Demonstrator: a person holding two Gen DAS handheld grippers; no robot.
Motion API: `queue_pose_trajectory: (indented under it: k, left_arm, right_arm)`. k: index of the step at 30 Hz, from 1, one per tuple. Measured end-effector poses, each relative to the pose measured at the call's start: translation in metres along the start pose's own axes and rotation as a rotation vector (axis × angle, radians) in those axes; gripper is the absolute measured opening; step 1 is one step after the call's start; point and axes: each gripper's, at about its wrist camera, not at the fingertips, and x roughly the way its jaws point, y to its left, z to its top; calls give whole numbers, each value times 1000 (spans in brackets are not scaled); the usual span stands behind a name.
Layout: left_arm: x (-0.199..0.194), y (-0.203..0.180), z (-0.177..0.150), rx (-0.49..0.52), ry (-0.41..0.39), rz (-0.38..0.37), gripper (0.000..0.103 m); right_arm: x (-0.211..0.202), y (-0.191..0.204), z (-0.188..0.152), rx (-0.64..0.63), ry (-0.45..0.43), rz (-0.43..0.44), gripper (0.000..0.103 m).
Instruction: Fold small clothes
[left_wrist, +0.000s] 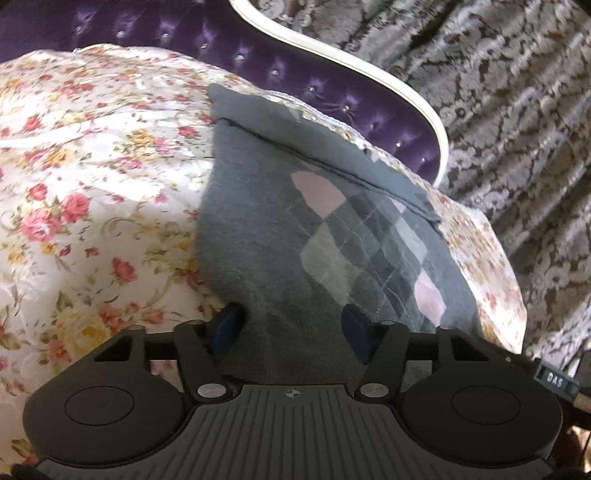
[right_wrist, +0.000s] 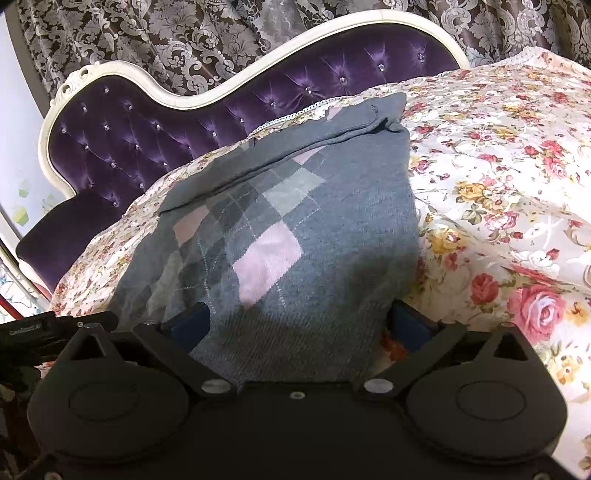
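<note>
A small grey knitted garment (left_wrist: 266, 236) with a pink and grey diamond pattern lies on a floral bedspread (left_wrist: 81, 177). Its far part is folded over, leaving a dark fold line across it. My left gripper (left_wrist: 291, 328) is open, its blue pads on either side of the garment's near edge. In the right wrist view the same garment (right_wrist: 332, 229) lies ahead, and my right gripper (right_wrist: 299, 325) is open wide with the ribbed near hem between its pads. I cannot tell whether the pads touch the cloth.
The floral bedspread (right_wrist: 498, 184) covers the whole surface. A purple tufted headboard (right_wrist: 147, 140) with a white frame stands behind the garment. Patterned brown curtains (left_wrist: 517, 110) hang beyond it. The bed edge drops off near the garment's side (left_wrist: 509, 325).
</note>
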Motion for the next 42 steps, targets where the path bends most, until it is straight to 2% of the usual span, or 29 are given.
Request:
queue_pose_trajectory:
  k: [3, 8, 12, 15, 18, 20, 23, 25, 30, 34, 42]
  left_arm:
    - [-1, 3, 1, -24, -3, -6, 55]
    - [5, 0, 2, -5, 2, -18, 56]
    - [15, -3, 8, -2, 6, -30, 57]
    - [16, -5, 9, -3, 10, -30, 55]
    - [13, -4, 6, -11, 11, -9, 41]
    - [8, 1, 3, -26, 13, -7, 31]
    - [2, 8, -1, -43, 22, 7, 14]
    - [-1, 12, -2, -54, 23, 1, 10]
    - [-13, 12, -2, -70, -14, -8, 8]
    - [-24, 5, 11, -48, -56, -38, 8]
    - [-32, -20, 56, 52, -128, -108, 8]
  right_arm:
    - [-1, 1, 0, 0, 8, 4, 103]
    - [-5, -2, -1, 31, 11, 27, 93]
    - [-4, -7, 0, 81, 2, 58, 91]
    - [-4, -10, 1, 97, 2, 66, 80]
    - [-5, -12, 0, 100, 11, 63, 60]
    - [-4, -16, -2, 126, 35, 78, 40]
    - [-4, -17, -4, 134, 43, 77, 25]
    - [-5, -16, -4, 126, 44, 68, 21]
    - [-10, -21, -4, 160, 38, 87, 17]
    - [-15, -25, 1, 183, 34, 125, 16]
    - [-21, -19, 44, 178, -61, 208, 16]
